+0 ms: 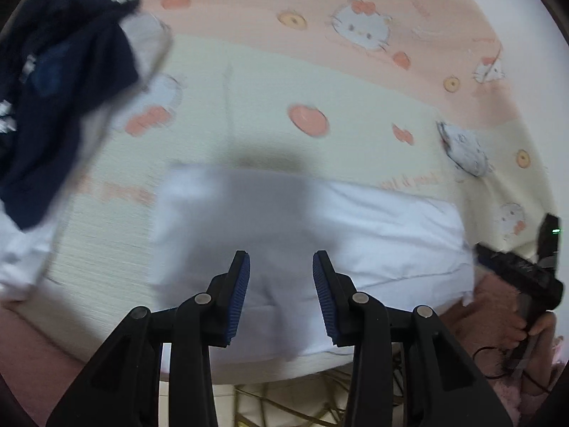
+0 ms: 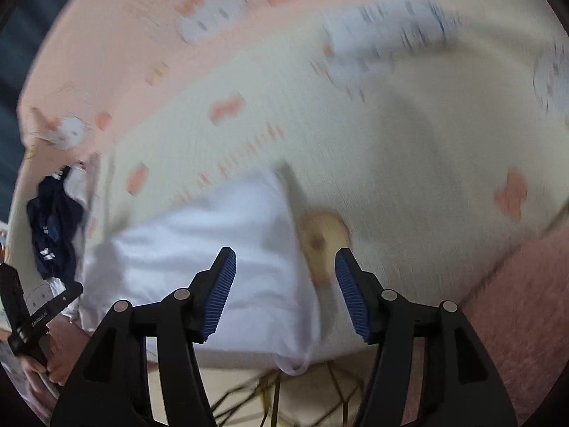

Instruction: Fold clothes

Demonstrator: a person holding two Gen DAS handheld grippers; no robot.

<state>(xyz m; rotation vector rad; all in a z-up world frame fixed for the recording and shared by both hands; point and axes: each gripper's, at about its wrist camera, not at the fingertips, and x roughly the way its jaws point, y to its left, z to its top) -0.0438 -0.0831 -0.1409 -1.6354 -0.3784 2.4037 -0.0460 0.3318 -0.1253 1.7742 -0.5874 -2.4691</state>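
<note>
The white garment lies flat on the cartoon-print bedsheet, folded into a roughly rectangular panel at the near edge of the bed. This placement keeps it within reach of both tools and, as a judgement, marks it as the piece currently being folded.

The left gripper hangs over the near-left part of the white garment with its jaws partly apart. Nothing sits between the blue pads, so it holds nothing.

The right gripper hangs over the right edge of the white garment, jaws standing wider apart and empty. One pad is above the fabric and the other above the bare bedsheet, straddling the edge; this suggests a fold has been let go there.

A dark navy garment lies crumpled beyond the far-left corner of the white garment, well apart from it, likely awaiting its turn. Both views are motion-blurred, so fine creases cannot be read.
</note>
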